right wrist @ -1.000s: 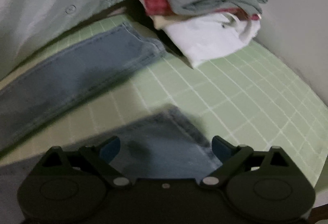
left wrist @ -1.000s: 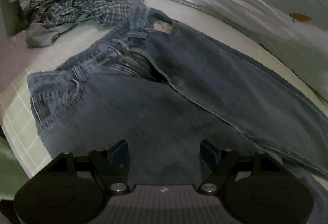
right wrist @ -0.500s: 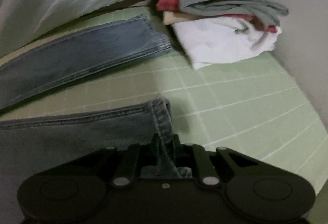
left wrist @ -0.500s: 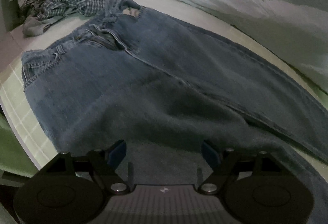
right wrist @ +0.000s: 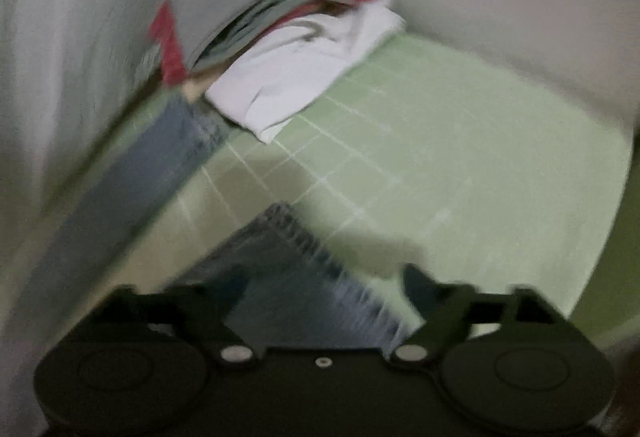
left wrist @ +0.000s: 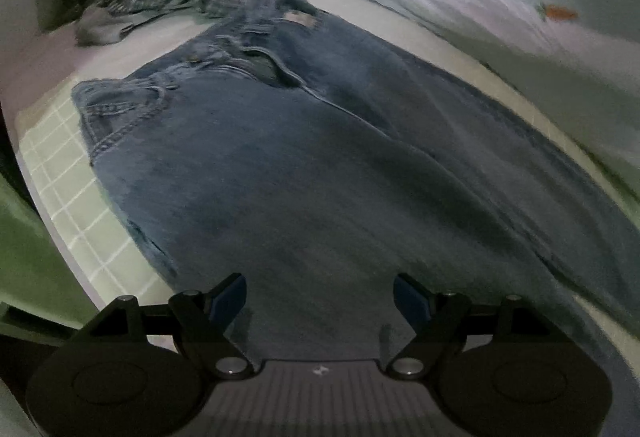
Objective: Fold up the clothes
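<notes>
Half a second ago the right gripper (right wrist: 324, 289) pinched the hem; now its jaws are opening, empty, over the blue denim jeans (left wrist: 320, 165).
Left gripper (left wrist: 320, 297) hangs wide open, empty, above the jeans lying flat on the green checked sheet (right wrist: 460, 157); a loose leg could slide crooked.

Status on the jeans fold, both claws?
Left claw open over jeans. Right claw opening, hem between, ungripped. Folded stack beyond far leg.
</notes>
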Demonstrator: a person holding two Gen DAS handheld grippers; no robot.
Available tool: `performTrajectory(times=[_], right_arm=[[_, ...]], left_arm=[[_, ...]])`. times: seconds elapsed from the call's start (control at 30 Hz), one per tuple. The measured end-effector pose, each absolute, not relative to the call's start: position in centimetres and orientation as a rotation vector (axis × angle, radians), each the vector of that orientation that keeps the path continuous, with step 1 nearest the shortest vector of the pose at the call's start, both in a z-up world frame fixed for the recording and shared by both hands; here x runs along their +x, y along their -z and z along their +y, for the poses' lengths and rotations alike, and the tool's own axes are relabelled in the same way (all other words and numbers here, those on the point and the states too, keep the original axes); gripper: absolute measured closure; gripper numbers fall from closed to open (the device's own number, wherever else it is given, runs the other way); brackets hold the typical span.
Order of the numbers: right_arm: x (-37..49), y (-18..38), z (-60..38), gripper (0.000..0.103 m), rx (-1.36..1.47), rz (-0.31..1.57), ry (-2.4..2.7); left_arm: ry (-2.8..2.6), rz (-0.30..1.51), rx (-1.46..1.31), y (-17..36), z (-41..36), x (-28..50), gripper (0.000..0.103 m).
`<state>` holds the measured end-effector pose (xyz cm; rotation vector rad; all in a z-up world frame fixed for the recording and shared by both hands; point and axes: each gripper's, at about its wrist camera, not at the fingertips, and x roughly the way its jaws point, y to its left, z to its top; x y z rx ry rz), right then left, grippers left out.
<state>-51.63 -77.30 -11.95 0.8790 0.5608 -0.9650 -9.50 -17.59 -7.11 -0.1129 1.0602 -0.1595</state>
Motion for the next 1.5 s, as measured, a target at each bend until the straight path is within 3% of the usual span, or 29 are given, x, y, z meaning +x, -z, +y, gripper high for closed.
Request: performTrajectory(times=[0.07, 0.27, 0.53, 0.73, 1.17, 1.5], right_arm=[[-53.2, 12.6, -76.1, 0.001, 1.052, 0.461, 0.946], [-55.5, 14.7, -70.8, 0.000, 1.353, 0.241, 0.961], [-56.0, 15.1, -64.7, 0.000, 1.508, 0.175, 0.943], [-55.4, 16.6, -61.9, 0.000, 1.624, 0.172, 0.910], [-52.5, 14.8, -62.2, 0.000, 1.518, 0.254, 0.894], [-52.2, 15.7, -61.9, 0.000, 1.618, 0.255, 0.923]], left_arm=[[0.165, 1.055, -0.157, 7.2, -16.3, -9.0, 0.019], [0.162, 1.104, -0.188, 8.0, -13.8, -6.8, 0.013], [0.201, 1.134, -0.154, 8.4, -12.5, -4.8, 0.013], [0.226, 1.147, -0.144, 9.0, -12.1, -3.9, 0.013], [0.233, 1.152, -0.158, 9.3, -11.9, -3.2, 0.013], [0.221, 1.150, -0.181, 9.2, -11.4, -3.3, 0.012]])
